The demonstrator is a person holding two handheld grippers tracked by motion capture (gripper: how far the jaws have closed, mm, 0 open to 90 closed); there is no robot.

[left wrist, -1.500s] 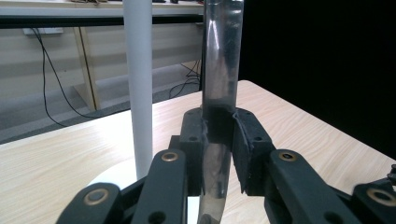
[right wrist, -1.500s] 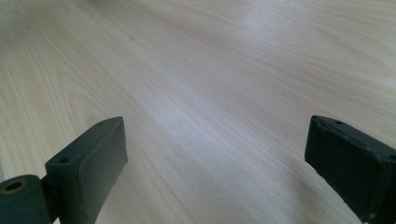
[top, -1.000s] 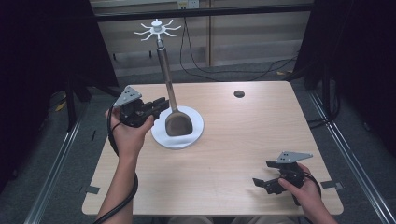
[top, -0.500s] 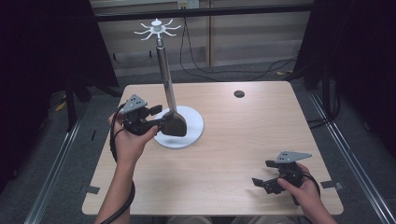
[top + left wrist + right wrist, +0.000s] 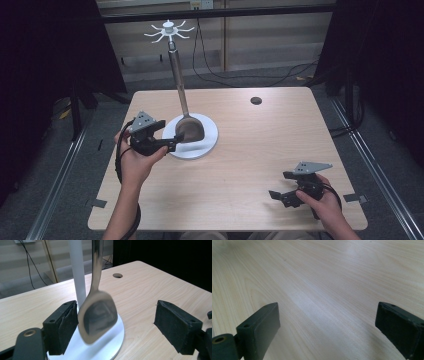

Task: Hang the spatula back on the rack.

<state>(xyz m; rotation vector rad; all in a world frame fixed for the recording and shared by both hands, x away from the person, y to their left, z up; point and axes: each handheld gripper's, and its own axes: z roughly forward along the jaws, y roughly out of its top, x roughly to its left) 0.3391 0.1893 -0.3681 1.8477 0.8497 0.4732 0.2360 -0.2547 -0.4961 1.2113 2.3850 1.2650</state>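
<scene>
High view first: the spoon [image 5: 189,129] hangs from the white hook rack [image 5: 169,32] at the top of the stand, its long axis running almost straight up and down with a slight lean, bowl at the bottom just over the stand's round white base [image 5: 205,145]. The left claw [image 5: 167,140] sits right at the near-left edge of that base, pointing across at the bowl, so the spoon lies straight ahead of it and very close. The right claw [image 5: 280,196] is way off toward the near-right corner of the worktop [image 5: 260,150], well apart from the base, so the left hand is clearly the nearer one.

Left gripper view: the spoon bowl [image 5: 98,315] hangs between the two black pads, much closer to the left-hand pad, maybe brushing it, can't say for sure. The other pad stands well clear. The jaws have just been opening and now stand wide, with the bowl between them but not pinched. The white pole [image 5: 77,270] rises right behind the handle, and the base spreads underneath. My read: the spoon looks freshly let go and hanging by itself, so the safe way out is straight back, away from the base, without nudging the bowl sideways.

Right gripper view: bare wood grain under it, jaws spread wide, nothing between them.
</scene>
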